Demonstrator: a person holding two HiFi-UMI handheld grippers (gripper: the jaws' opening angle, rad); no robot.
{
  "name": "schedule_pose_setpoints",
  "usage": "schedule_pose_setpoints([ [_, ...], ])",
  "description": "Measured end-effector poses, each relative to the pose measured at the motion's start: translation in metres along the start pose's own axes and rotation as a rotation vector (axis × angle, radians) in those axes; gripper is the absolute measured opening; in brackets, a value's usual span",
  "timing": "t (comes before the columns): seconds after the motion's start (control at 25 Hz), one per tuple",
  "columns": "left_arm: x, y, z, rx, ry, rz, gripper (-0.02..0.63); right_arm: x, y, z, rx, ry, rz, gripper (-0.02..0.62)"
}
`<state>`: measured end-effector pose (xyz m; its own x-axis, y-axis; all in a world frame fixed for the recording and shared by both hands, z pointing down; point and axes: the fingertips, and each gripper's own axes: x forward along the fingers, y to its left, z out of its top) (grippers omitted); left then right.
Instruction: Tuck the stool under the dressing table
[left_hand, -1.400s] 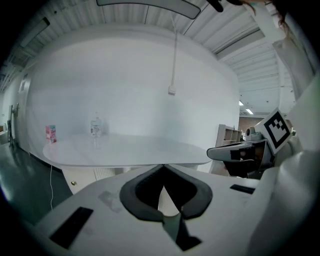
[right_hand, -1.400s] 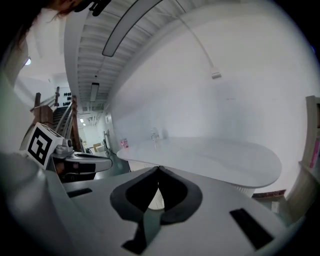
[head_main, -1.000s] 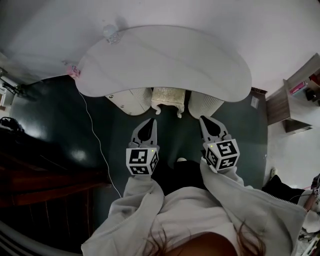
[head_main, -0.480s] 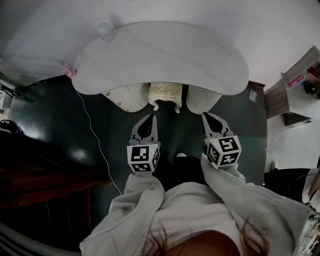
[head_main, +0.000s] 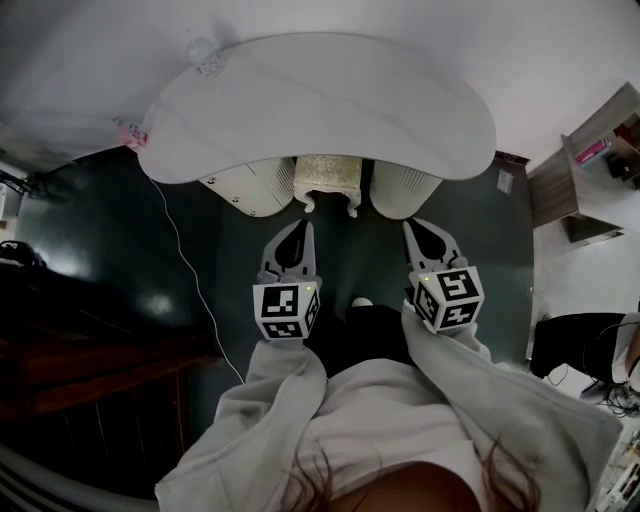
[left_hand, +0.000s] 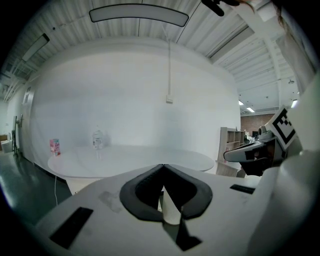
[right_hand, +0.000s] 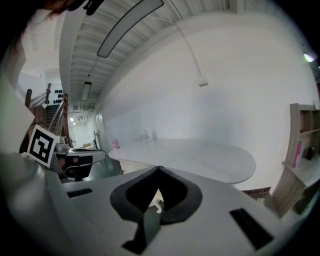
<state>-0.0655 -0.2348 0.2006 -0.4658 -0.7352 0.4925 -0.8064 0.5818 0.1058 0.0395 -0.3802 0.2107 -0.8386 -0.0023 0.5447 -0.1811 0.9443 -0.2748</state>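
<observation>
The white dressing table (head_main: 320, 110) has a wide curved top against the white wall, seen in the head view. The cream stool (head_main: 327, 182) sits between the table's two ribbed drawer units, mostly under the top, its near edge and two short legs showing. My left gripper (head_main: 306, 228) is shut and empty, a short way in front of the stool's left side. My right gripper (head_main: 408, 227) is shut and empty, in front of its right side. Neither touches the stool. In the left gripper view the table top (left_hand: 130, 159) lies ahead; the right gripper view shows the table top (right_hand: 200, 155) too.
A small bottle (head_main: 205, 55) and a pink carton (head_main: 130, 133) stand on the table's left end. A white cable (head_main: 190, 270) runs down across the dark floor at the left. A wooden shelf unit (head_main: 585, 165) stands at the right. Dark stair rails (head_main: 80, 360) lie at the left.
The view has shifted slightly, so the table and stool sit a little higher in the picture. Both grippers stay shut and hold about the same place in front of the stool.
</observation>
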Motion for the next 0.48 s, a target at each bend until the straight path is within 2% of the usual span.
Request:
schedule_pose_setpoints([
  [0.48, -0.0049, -0.0021, -0.0084, -0.003, 0.019, -0.001, 0.014, -0.0015, 0.0070, -0.0058, 0.002, 0.019, 0.014, 0.049],
])
